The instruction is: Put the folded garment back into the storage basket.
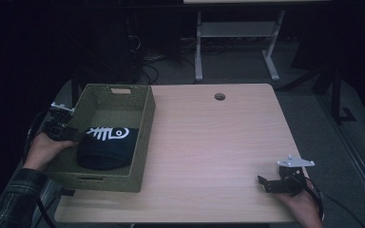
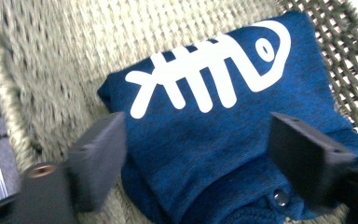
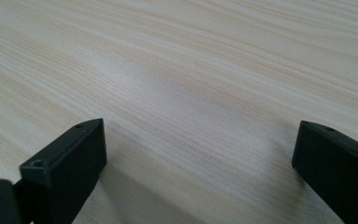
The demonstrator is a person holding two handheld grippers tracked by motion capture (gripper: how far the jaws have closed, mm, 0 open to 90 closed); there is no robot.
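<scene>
A folded dark blue garment with a white fishbone print lies in the woven green basket at the table's left. My left gripper reaches over the basket's left wall, right beside the garment. In the left gripper view its jaws stand wide apart over the blue garment, and the pads do not press on the cloth. My right gripper rests near the table's front right corner. Its jaws are open over bare wood with nothing between them.
The light wooden table has a round cable hole near its far edge. Beyond the table stand a white desk frame and tangled cables on the dark floor. A plaid sleeve enters at the bottom left.
</scene>
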